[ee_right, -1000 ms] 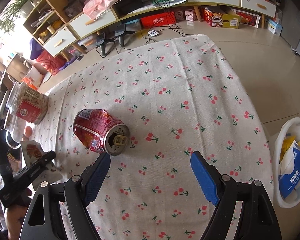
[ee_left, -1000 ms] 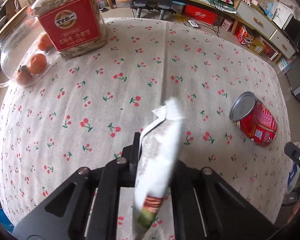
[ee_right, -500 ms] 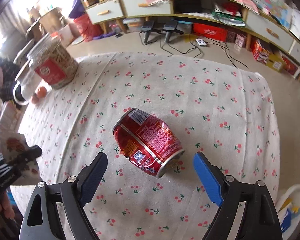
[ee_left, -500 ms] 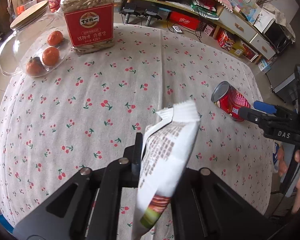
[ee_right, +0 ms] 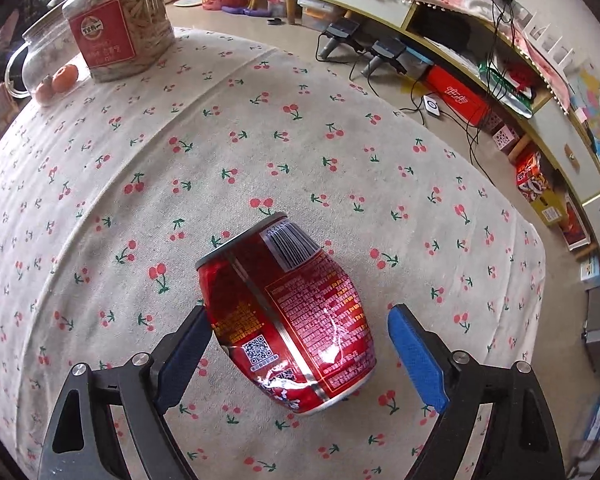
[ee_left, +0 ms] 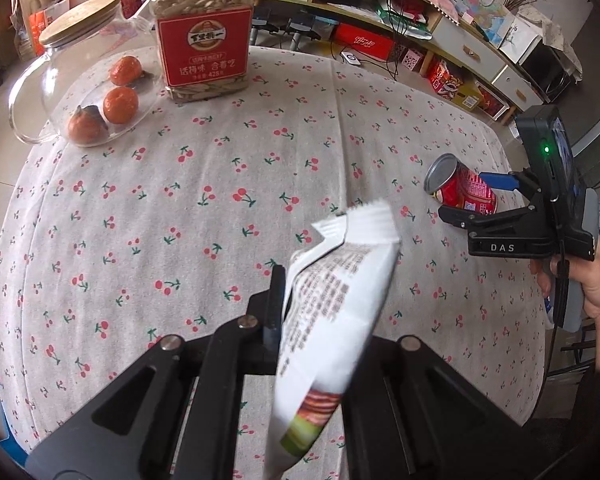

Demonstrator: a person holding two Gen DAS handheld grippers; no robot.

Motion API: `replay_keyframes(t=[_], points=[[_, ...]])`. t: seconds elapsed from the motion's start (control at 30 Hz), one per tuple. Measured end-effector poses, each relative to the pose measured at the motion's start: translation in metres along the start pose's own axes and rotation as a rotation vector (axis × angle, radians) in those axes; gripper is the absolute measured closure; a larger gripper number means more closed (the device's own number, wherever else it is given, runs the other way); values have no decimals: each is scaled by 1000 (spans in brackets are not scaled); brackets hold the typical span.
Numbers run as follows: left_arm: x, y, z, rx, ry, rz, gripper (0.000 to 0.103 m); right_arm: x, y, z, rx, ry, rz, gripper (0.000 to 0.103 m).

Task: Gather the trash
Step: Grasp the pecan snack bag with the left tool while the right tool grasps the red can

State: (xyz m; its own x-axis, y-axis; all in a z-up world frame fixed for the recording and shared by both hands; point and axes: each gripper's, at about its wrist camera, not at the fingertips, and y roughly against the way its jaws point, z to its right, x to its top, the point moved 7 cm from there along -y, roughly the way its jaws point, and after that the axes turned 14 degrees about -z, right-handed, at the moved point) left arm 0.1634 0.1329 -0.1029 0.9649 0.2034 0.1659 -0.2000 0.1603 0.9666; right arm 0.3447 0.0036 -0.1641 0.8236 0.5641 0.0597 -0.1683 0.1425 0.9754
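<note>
Wrapper (ee_left: 336,312) first: my left tool (ee_left: 320,320) is clamped tight on a white snack wrapper, which sticks up out of the closed jaws above the tabletop (ee_left: 220,184) with its torn top edge uppermost. My right tool (ee_right: 296,344) stands wide apart over the red can (ee_right: 288,320), one blue pad on each side of it; the left pad looks just beside or touching the can's wall, the right pad (ee_right: 416,356) is clearly apart from it. The can lies on its side on the cherry-print cloth, dented, near the tabletop's right edge as my left camera sees it. Well apart, at the far left corner, stand a seed jar (ee_left: 202,36) and a glass pot (ee_left: 88,80) holding small oranges. My right hand (ee_left: 592,284) grips the tool's handle.
</note>
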Motion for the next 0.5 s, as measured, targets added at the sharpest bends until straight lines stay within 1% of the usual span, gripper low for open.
replay_keyframes(t=[0.07, 0.1, 0.13, 0.27, 0.37, 0.5], points=[[-1, 0, -3, -2, 6, 0, 97, 1, -3, -3, 16, -4, -5, 24], [-1, 1, -4, -4, 8, 2, 97, 1, -4, -4, 18, -10, -9, 27], [-2, 3, -5, -6, 9, 5, 97, 0, -2, -5, 17, -19, -5, 27], [-4, 10, 0, -23, 1, 23, 97, -11, 5, -8, 62, -65, 1, 28], [-7, 15, 4, -38, -13, 35, 97, -27, 12, -5, 83, -128, -2, 29], [-11, 21, 15, -60, -33, 49, 97, -61, 23, 7, 181, -268, -15, 29]])
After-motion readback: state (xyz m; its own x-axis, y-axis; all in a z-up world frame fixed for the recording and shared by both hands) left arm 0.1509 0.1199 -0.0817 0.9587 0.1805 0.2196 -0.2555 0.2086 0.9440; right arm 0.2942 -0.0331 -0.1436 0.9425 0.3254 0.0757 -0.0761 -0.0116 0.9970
